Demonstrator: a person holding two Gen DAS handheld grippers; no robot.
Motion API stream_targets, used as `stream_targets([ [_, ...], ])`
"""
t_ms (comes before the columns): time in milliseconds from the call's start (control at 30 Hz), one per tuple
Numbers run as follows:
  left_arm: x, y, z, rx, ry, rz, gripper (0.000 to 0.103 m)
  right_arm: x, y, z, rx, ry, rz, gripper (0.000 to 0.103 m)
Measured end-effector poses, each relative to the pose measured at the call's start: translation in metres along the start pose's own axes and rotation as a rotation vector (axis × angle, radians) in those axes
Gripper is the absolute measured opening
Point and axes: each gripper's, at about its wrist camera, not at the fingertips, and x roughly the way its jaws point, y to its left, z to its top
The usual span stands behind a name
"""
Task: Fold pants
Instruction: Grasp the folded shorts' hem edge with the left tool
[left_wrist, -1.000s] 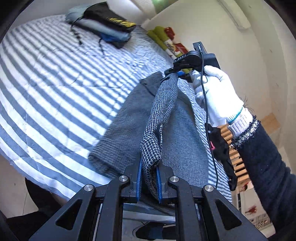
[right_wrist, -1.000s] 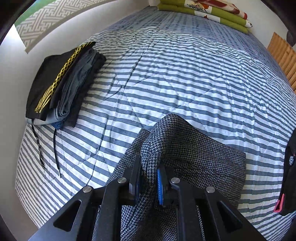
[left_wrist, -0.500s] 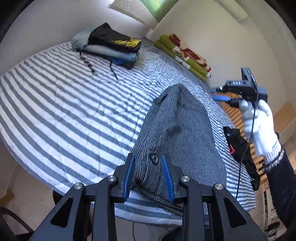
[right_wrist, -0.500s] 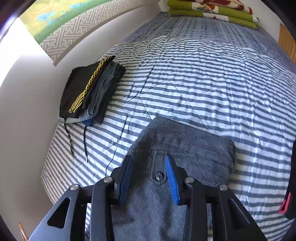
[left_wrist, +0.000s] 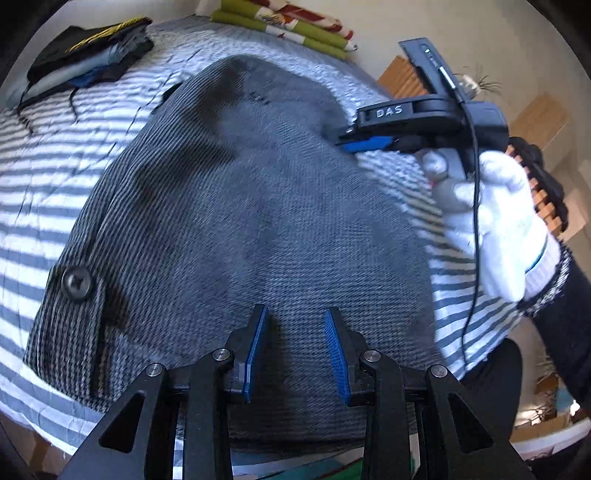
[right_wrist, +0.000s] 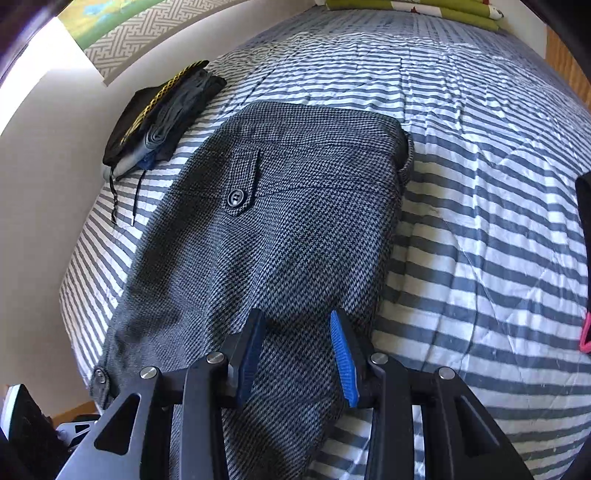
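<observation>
Both the left claw (left_wrist: 293, 354) and right claw (right_wrist: 297, 356) have let go and gape empty above the pants (right_wrist: 295, 221), now lying folded on the bed (right_wrist: 480, 166), so this fold looks finished.

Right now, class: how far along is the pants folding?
Done: the pants lie folded flat on the bed. In hand: nothing; the left gripper and right gripper are open over them. Left: perhaps moving them to the stack of folded clothes.
</observation>
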Motion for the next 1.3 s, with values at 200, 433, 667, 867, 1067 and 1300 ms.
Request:
stream_targets([
  [200, -0.039, 0.013, 0.001, -0.030, -0.037, 0.019, 0.024, -0.006, -0.027, 0.000, 0.104, -0.022, 0.015, 0.032],
  [433, -0.040, 0.011, 0.084, 0.054, -0.105, 0.098, 0.026, -0.061, 0.014, -0.062, -0.015, -0.095, 0.046, 0.032],
  [667, 0.023, 0.049, 0.131, 0.033, 0.010, 0.256, 0.020, -0.039, 0.068, -0.115, -0.127, -0.037, 0.050, 0.034],
  [867, 0.006, 0.053, 0.139, 0.056, -0.002, 0.237, 0.023, -0.037, 0.078, -0.133, -0.208, -0.017, 0.040, 0.034],
  [1067, -0.003, 0.048, 0.173, 0.103, -0.004, 0.223, 0.084, -0.067, 0.022, -0.114, -0.042, -0.133, -0.007, 0.063],
  [1300, 0.041, 0.068, 0.195, 0.058, 0.126, 0.223, 0.084, -0.045, -0.019, -0.090, 0.080, -0.084, -0.061, 0.069],
])
